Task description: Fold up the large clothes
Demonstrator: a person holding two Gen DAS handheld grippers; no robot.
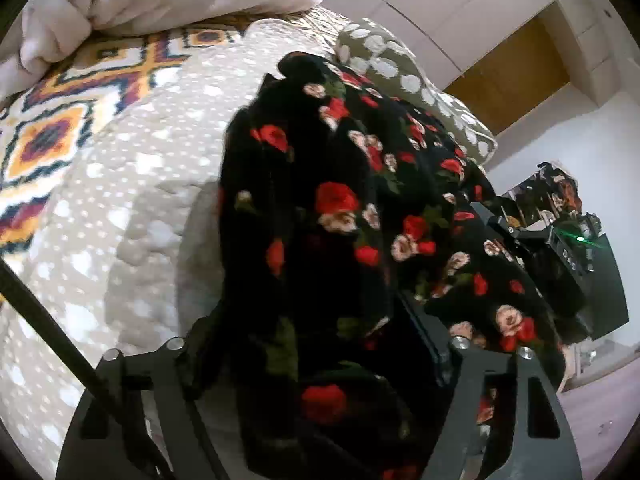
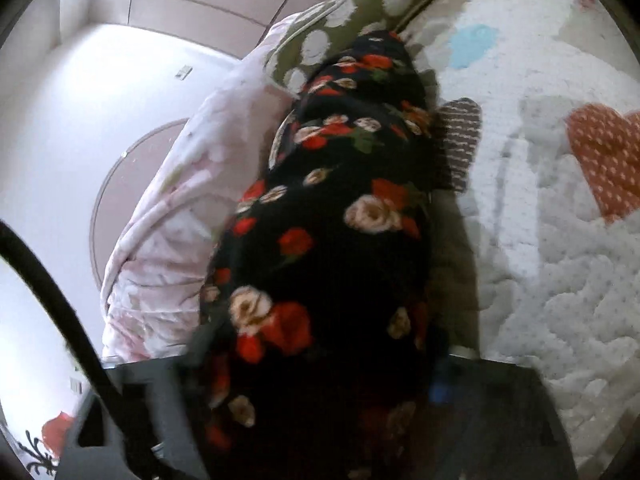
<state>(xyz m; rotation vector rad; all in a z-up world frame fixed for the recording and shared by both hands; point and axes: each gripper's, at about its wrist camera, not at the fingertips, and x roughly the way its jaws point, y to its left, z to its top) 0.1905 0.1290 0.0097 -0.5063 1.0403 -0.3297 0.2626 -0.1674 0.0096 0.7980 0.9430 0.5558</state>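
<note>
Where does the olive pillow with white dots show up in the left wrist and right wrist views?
Left wrist view: the olive pillow with white dots lies upper right of centre, behind the top of the black rose-print garment.
Right wrist view: the pillow sits at top centre, just above the garment.
Shared landmark: the garment's far end, which meets the pillow in both views.
</note>
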